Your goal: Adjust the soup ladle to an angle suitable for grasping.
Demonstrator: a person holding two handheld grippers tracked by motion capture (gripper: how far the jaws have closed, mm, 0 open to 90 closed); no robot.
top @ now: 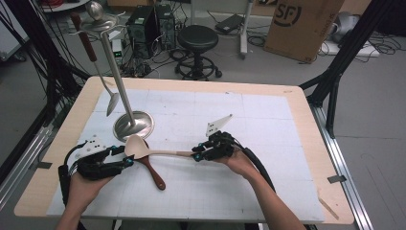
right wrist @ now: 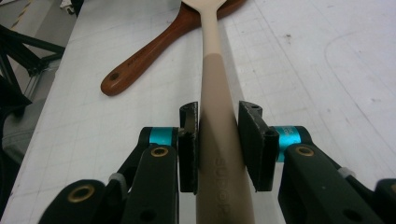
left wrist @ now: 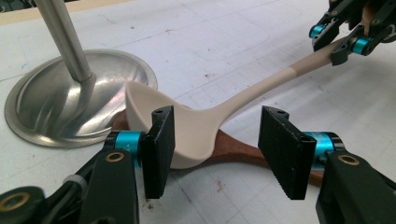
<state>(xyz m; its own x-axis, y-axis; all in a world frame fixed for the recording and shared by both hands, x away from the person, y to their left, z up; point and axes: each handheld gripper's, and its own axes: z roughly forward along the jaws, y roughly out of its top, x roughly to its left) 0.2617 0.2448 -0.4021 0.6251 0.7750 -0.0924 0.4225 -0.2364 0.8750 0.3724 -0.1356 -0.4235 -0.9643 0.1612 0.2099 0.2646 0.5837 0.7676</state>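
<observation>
Landmark: steel stand base [top: 133,125] on the white mat [top: 268,191].
Left gripper [top: 125,155]: just in front of the base, jaws partly apart around the cream ladle's bowl, one pad beside it, gripping nothing.
Cream ladle [top: 143,149]: bowl in front of the base, resting over the brown wooden spoon [top: 152,170], handle running right.
Right gripper [top: 197,154]: right of the base, jaws clamped narrow on the ladle's handle.
</observation>
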